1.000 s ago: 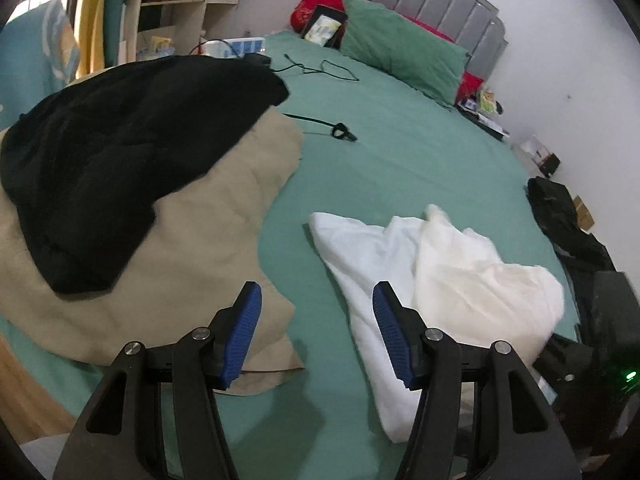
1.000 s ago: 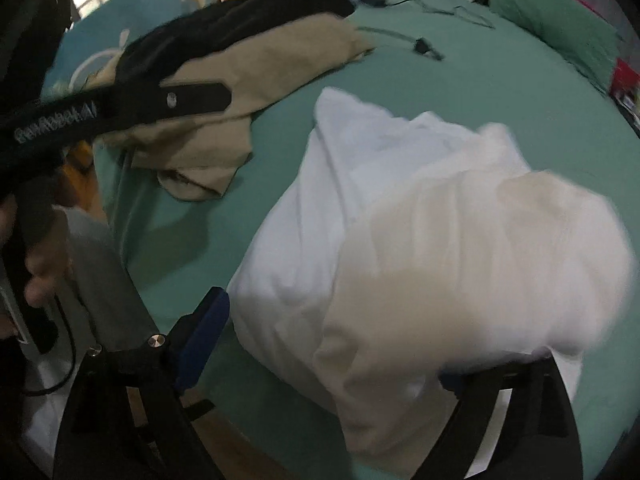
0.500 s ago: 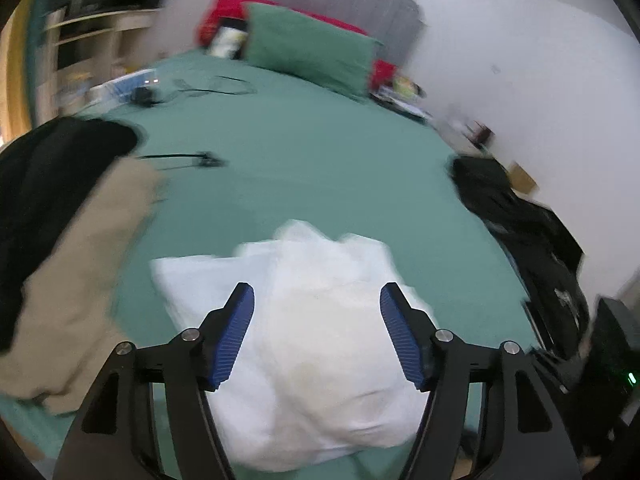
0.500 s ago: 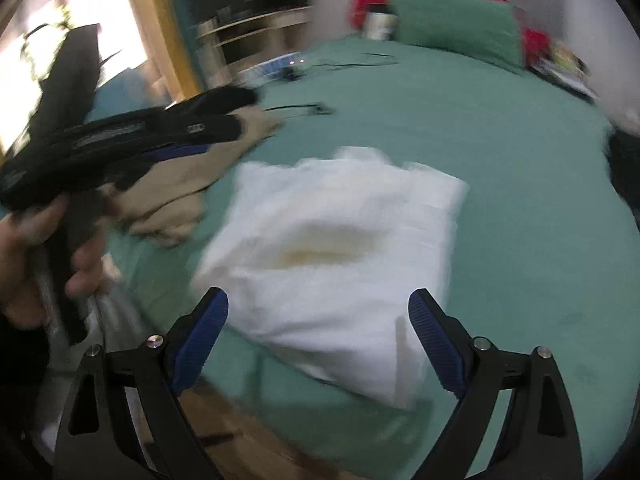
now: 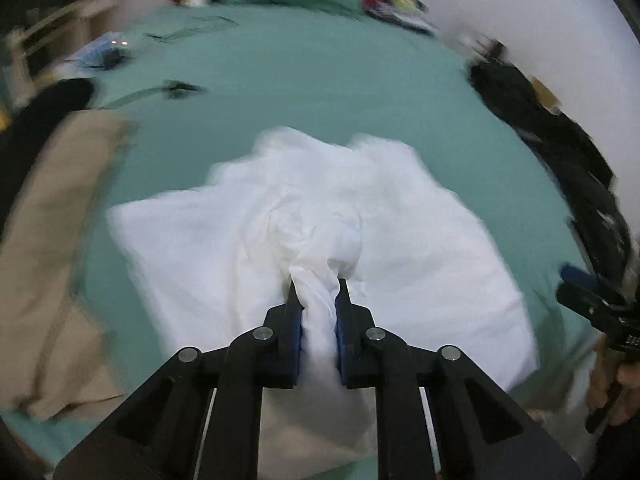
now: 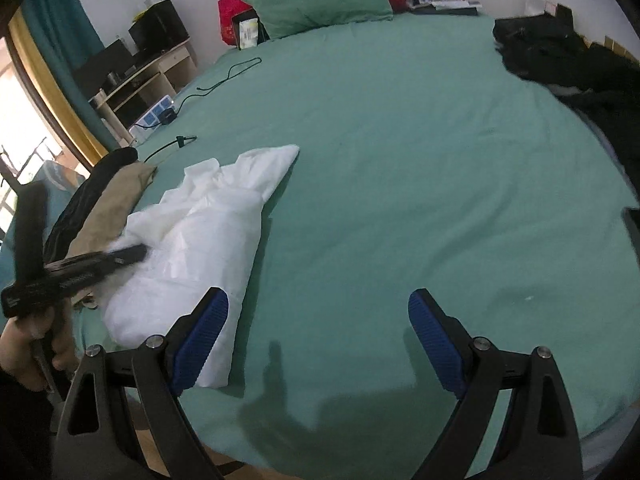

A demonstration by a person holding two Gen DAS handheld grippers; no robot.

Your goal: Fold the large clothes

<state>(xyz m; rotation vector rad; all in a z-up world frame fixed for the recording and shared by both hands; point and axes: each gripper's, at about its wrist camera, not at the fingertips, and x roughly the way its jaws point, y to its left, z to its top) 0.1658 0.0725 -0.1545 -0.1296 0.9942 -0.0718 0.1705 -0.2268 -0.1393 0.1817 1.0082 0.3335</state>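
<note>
A white garment (image 5: 400, 240) lies crumpled on the green bed (image 5: 320, 80) near its front edge. My left gripper (image 5: 318, 300) is shut on a bunched fold of it near its middle. In the right wrist view the white garment (image 6: 208, 224) lies at the left with the left gripper (image 6: 132, 254) reaching into it. My right gripper (image 6: 318, 312) is open and empty, low over bare green sheet to the right of the garment.
A tan garment (image 5: 52, 240) and a black one (image 5: 44, 112) lie at the left of the bed. Black clothes (image 6: 580, 72) lie at the right edge. Cables (image 6: 224, 80) and a green pillow (image 6: 316, 0) are at the far side.
My left gripper has moved down onto the white garment and shut on a fold of it. My right gripper has swung right, off the garment, and stays open.
</note>
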